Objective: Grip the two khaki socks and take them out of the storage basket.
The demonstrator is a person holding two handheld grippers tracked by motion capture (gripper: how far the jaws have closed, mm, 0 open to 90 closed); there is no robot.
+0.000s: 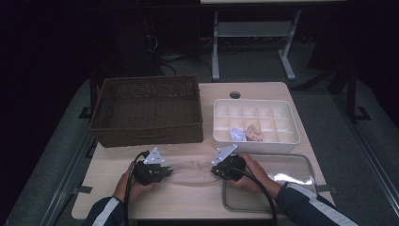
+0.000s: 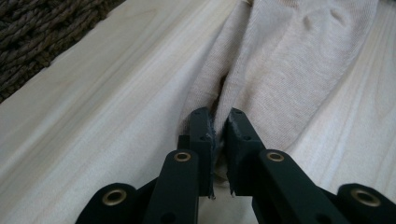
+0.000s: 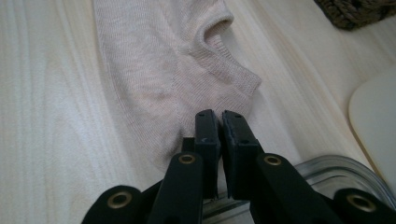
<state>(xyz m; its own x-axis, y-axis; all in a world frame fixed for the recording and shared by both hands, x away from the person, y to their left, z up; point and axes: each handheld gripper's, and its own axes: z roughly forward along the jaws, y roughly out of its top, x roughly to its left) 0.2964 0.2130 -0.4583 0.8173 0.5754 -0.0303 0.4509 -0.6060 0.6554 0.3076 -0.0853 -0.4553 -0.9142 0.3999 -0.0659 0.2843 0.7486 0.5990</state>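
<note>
A beige sock (image 1: 193, 170) lies stretched flat on the wooden table between my two grippers. In the high view the left gripper (image 1: 162, 173) is at the sock's left end and the right gripper (image 1: 217, 172) at its right end. In the left gripper view the jaws (image 2: 219, 116) stand nearly together on a puckered fold of the sock (image 2: 289, 70). In the right gripper view the jaws (image 3: 215, 116) are almost closed on the edge of the sock (image 3: 168, 70) near its cuff opening.
A brown wicker basket (image 1: 148, 113) stands at the back left. A white compartment box (image 1: 254, 147) at the back right holds a white bundle (image 1: 236, 135) and a pink one (image 1: 254, 133). A clear metal-rimmed tray (image 1: 301, 162) lies under the right hand.
</note>
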